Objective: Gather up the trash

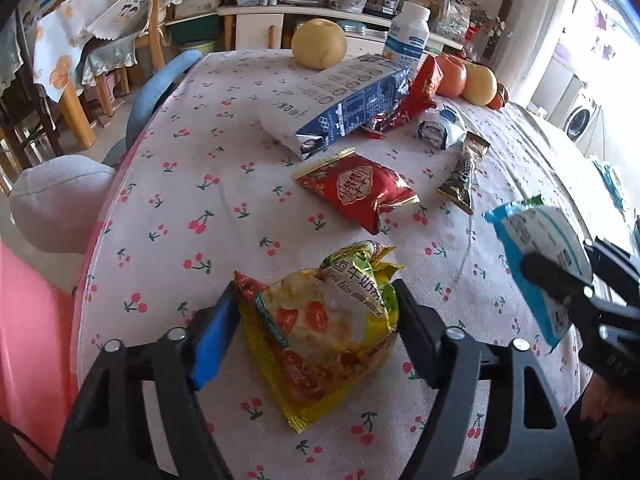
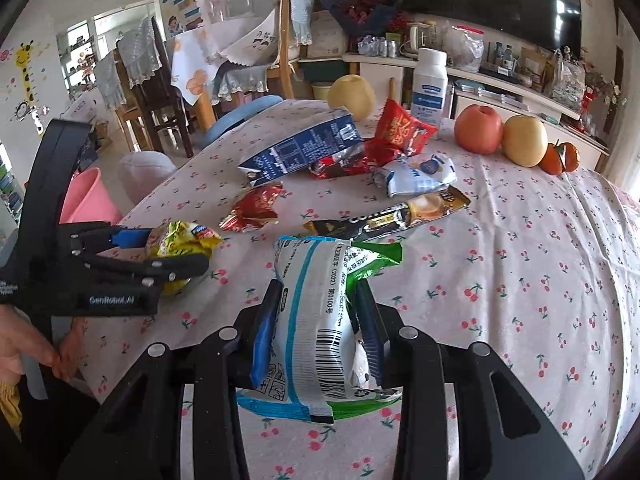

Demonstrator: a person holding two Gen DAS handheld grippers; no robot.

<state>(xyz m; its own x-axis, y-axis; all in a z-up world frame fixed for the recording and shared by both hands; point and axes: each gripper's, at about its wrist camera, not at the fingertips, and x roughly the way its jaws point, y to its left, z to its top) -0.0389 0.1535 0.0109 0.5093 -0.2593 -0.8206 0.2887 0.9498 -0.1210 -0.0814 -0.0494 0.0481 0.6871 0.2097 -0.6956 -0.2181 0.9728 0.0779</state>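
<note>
The right gripper point(image 2: 318, 344) is clamping a white-and-blue wrapper point(image 2: 316, 320) upright between its fingers, lifting it clear for disposal. To its left, the left gripper point(image 1: 316, 340) is squeezing a yellow oatmeal packet point(image 1: 332, 332) against the tablecloth point(image 1: 168, 208). Ahead of both, a red snack wrapper point(image 1: 360, 188), a coffee sachet point(image 2: 392, 214) and a blue carton point(image 2: 300, 148) are lying uncollected; left of the table, a pink bin point(image 2: 90, 200) is probably waiting for them.

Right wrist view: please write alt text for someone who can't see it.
The right gripper clamps a white-and-blue wrapper above a cherry-print tablecloth. To its left, the left gripper closes around a yellow packet; more wrappers, a carton and fruit lie beyond.
</note>
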